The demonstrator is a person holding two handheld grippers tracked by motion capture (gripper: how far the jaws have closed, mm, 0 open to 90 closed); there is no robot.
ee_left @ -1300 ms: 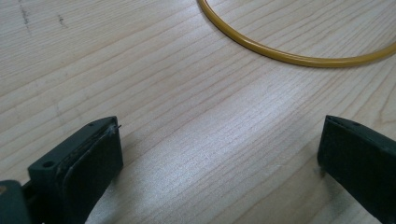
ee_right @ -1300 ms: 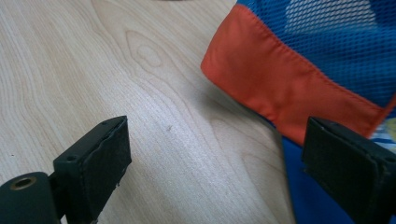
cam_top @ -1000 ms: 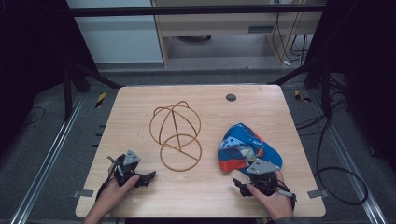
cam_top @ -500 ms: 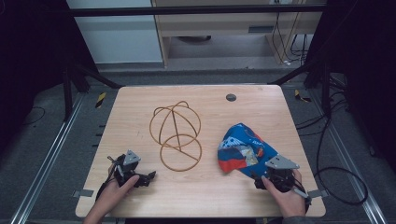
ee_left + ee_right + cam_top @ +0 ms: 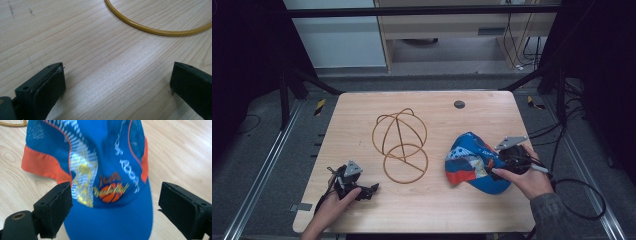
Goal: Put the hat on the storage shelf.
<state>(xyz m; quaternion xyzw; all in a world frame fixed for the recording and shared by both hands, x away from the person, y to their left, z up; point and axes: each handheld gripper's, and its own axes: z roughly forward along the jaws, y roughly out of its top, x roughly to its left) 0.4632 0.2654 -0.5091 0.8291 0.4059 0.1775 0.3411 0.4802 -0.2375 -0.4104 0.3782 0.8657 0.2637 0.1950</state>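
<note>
**Pale wood table, wire frame and cap**

Pale, fine-grained wood forms the table (image 5: pixel 362 125), on which a small dark round disc (image 5: pixel 459 104) is set near the far edge. Grey floor is seen around the table, with black frame legs at both sides, a white cabinet and a light wooden desk behind, and cables trailing on the right.

A yellow wire frame (image 5: pixel 400 145), made of hoops joined into a rounded cage with a ring lying flat on the wood, is placed at the middle of the table. A blue cap (image 5: pixel 472 162) with orange and white panels is laid to the right of it, apart from it.

The left gripper (image 5: pixel 368 190) is held low over the near left corner, its jaws spread wide over bare wood; in the left gripper view the frame's ring is seen beyond them, untouched. The right gripper (image 5: pixel 492 167) is held over the cap's right side, its jaws wide apart; in the right gripper view the brim is seen lying between them, with a basketball print above it.
</note>
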